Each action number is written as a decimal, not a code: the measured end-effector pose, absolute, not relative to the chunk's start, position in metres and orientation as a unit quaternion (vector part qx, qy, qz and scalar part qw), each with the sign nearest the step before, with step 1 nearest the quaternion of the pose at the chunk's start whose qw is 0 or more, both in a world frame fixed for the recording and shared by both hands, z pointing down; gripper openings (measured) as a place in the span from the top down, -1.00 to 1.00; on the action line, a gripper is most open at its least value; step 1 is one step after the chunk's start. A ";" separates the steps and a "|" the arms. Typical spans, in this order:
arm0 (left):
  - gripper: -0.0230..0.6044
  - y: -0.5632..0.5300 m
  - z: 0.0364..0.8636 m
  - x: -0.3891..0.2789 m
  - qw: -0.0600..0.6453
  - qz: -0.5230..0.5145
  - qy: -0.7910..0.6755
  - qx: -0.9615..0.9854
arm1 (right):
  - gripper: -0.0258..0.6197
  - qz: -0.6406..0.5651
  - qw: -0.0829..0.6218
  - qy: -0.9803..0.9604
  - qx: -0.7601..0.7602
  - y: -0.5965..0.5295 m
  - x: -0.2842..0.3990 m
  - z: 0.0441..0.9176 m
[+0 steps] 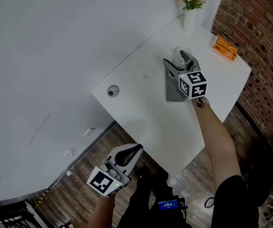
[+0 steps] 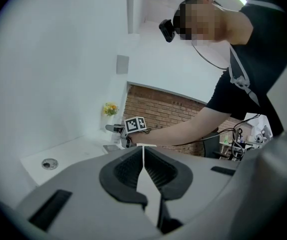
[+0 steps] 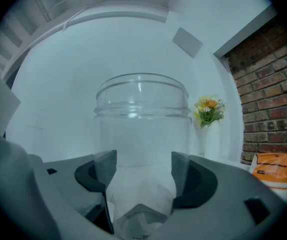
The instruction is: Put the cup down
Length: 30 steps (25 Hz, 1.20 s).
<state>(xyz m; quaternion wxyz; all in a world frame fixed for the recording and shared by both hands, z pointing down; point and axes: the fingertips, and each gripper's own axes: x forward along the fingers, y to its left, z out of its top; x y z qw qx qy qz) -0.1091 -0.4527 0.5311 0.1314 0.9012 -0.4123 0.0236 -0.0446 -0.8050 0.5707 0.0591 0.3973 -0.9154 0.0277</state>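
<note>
The cup [image 3: 142, 129], clear glass by its look, was near the desk's [image 1: 141, 113] far corner, my right gripper's [image 3: 141, 184] jaws clamped on its lower wall. I judged it light, rigid, slick and breakable. My left gripper's [image 2: 143, 169] jaws were closed, empty.

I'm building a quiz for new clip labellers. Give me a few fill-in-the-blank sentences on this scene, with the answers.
1. The right gripper is shut on a clear ____.
2. The left gripper holds ____.
3. The flowers stand in a ____ vase.
4. The wall behind the orange packet is made of ____.
Missing words: cup; nothing; white; brick.
</note>
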 end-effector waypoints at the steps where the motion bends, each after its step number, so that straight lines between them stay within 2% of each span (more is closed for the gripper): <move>1: 0.87 -0.452 0.532 -0.110 0.133 0.024 -0.415 0.900 | -0.16 0.025 0.060 -0.916 0.397 -0.806 -0.046 0.571; 13: 0.87 -0.450 0.528 -0.116 0.130 0.028 -0.418 0.899 | -0.19 0.028 0.065 -0.915 0.396 -0.810 -0.050 0.574; 14: 0.87 -0.449 0.529 -0.116 0.130 0.032 -0.416 0.899 | -0.22 0.029 0.063 -0.914 0.399 -0.810 -0.049 0.573; 17: 0.87 -0.450 0.528 -0.116 0.128 0.027 -0.418 0.899 | -0.59 0.030 0.062 -0.917 0.392 -0.808 -0.049 0.571; 23: 0.87 -0.453 0.522 -0.106 0.126 0.017 -0.408 0.904 | -0.62 0.031 0.084 -0.922 0.376 -0.799 -0.049 0.570; 26: 0.87 -0.454 0.521 -0.102 0.121 0.015 -0.404 0.907 | -0.73 0.043 0.095 -0.912 0.396 -0.798 -0.035 0.580; 30: 0.87 -0.449 0.518 -0.099 0.124 0.016 -0.400 0.908 | -0.73 0.080 0.101 -0.900 0.416 -0.779 -0.010 0.597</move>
